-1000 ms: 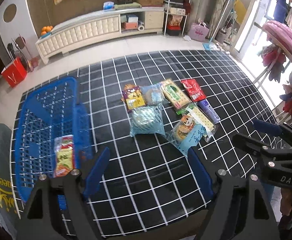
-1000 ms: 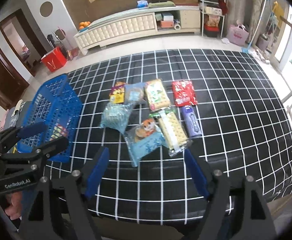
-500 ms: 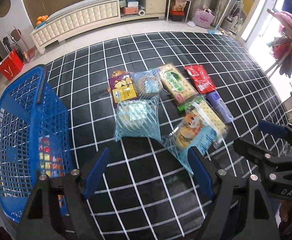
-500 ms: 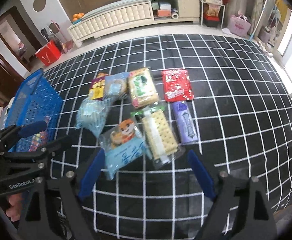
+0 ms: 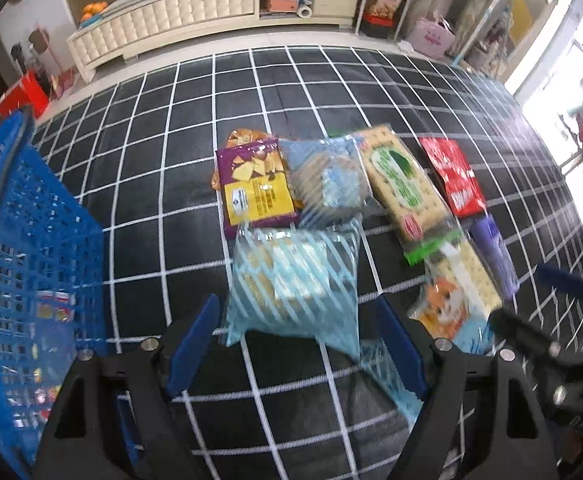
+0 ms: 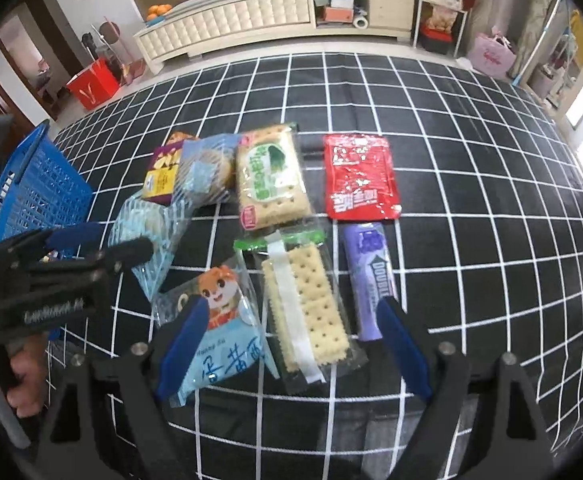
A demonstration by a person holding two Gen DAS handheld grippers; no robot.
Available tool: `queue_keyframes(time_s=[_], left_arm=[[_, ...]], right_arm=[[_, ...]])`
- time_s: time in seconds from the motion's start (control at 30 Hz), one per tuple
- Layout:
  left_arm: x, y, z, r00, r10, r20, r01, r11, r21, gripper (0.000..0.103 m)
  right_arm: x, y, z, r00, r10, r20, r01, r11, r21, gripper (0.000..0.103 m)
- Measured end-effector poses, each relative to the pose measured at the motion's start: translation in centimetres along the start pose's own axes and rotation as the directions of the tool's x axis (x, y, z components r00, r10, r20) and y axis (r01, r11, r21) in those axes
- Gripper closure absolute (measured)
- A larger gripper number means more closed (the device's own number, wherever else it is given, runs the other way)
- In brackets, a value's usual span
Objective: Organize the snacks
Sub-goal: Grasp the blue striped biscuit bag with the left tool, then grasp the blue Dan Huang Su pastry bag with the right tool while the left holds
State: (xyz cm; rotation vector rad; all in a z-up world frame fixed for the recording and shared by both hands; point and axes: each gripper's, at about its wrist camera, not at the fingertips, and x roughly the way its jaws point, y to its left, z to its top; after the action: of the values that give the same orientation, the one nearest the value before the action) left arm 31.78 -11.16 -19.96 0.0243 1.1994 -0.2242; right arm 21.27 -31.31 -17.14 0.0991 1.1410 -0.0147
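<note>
Striped blue snack bag point(image 5: 295, 284) lies on the checked cloth, just right of the blue basket point(image 5: 31, 240), nearest it in the pile. Left gripper point(image 5: 295, 340) jaws apart, straddling its near edge w/o gripping; right gripper point(image 6: 291, 344) also apart over cracker pack point(image 6: 311, 308). Step looks like reach-to-pick; next: lower, close, carry to basket.

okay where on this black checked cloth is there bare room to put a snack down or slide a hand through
Bare cloth lies between the blue plastic basket and the blue-striped clear bag, across the far strip toward the cream cabinet, and right of the red foil packet and purple wrapped bar. The middle is crowded: packets overlap or touch, leaving only thin gaps.
</note>
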Motion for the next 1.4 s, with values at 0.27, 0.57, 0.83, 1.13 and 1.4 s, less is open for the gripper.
queue_keyframes(time_s=[0.27,0.57,0.83,1.13,1.4], left_arm=[[3.7,-0.9,1.1,0.996,0.049,-0.069,-0.042,0.994,0.097,0.025],[3.9,-1.0,0.9,0.997,0.067,-0.033,-0.064,0.995,0.072,0.042],[-0.6,-1.2,-0.4,0.997,0.059,0.041,-0.062,0.995,0.078,0.042],[-5.5,-1.7,-3.1,0.992,0.063,0.112,-0.076,0.990,0.121,0.042],[-6.4,-0.2,-5.7,0.991,0.079,0.104,-0.090,0.991,0.096,0.042]], right_arm=[[0.2,-0.8,0.0,1.000,0.013,-0.001,-0.013,1.000,0.025,0.015],[-0.1,-1.2,-0.6,1.000,0.017,-0.019,-0.015,0.998,0.061,0.015],[-1.9,-0.7,-1.0,1.000,-0.006,-0.008,0.006,0.998,0.063,0.015],[-3.2,1.4,-1.4,1.000,0.019,-0.003,-0.019,1.000,0.006,0.015],[-1.0,5.0,-2.1,0.997,0.001,-0.073,-0.014,0.984,-0.178,0.011]])
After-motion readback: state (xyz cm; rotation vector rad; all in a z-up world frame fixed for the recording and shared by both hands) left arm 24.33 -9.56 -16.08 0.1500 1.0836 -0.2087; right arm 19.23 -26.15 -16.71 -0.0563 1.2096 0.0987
